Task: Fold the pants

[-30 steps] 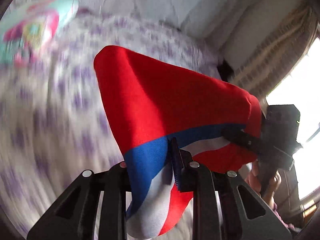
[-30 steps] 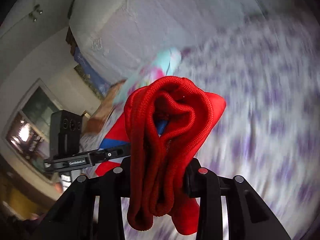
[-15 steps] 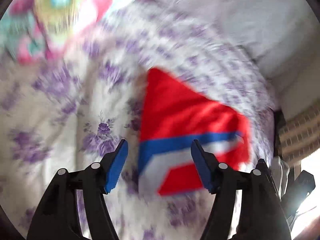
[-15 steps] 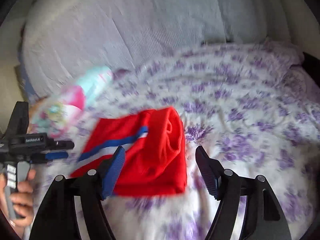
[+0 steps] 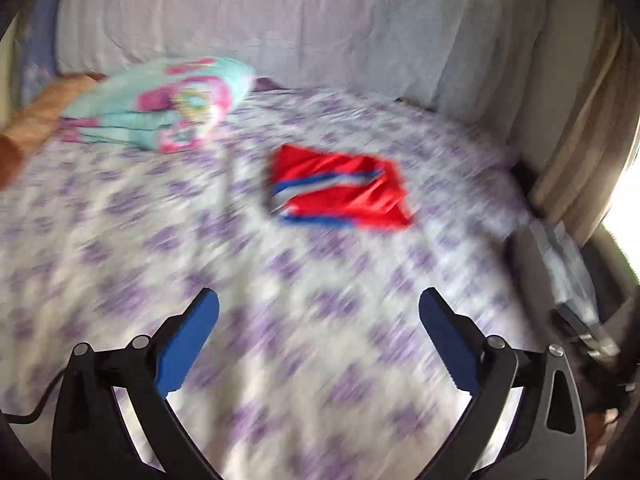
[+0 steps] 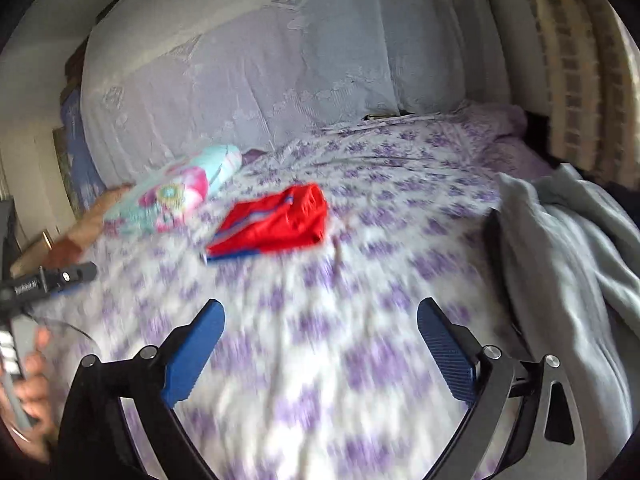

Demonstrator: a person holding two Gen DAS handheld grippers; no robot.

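**Folded pants lie free on the bed, both grippers spread wide**

The left gripper [image 5: 319, 312] has its jaws spread as far apart as they show, and they have just been opening; between the blue pads [image 5: 188, 344] there is only the purple-flowered bedsheet [image 5: 160, 216]. The right gripper [image 6: 320, 320] stands the same way, jaws wide and just opened, with bare sheet between its pads [image 6: 444, 356].

The red pants [image 5: 340, 190], folded into a compact packet with blue and white stripes showing along one edge, rest flat on the sheet well ahead of the left gripper's fingertips and slightly to the right of its centre line. From the right gripper they sit well ahead and to the left of centre [image 6: 276, 222], the rolled waistband end turned to the far right of the packet. Neither gripper touches them.

Ahead and to the left of both grippers, beyond the pants, lies a folded turquoise-and-pink blanket [image 5: 168, 102] near a pale covered headboard [image 5: 280, 20]. To the right of the right gripper a grey blanket [image 6: 568, 248] is bunched at the bed's edge. At the far left of the right wrist view the person's left hand [image 6: 28, 384] grips the other tool's handle (both views are blurred, so fine detail of the fabric cannot be told).
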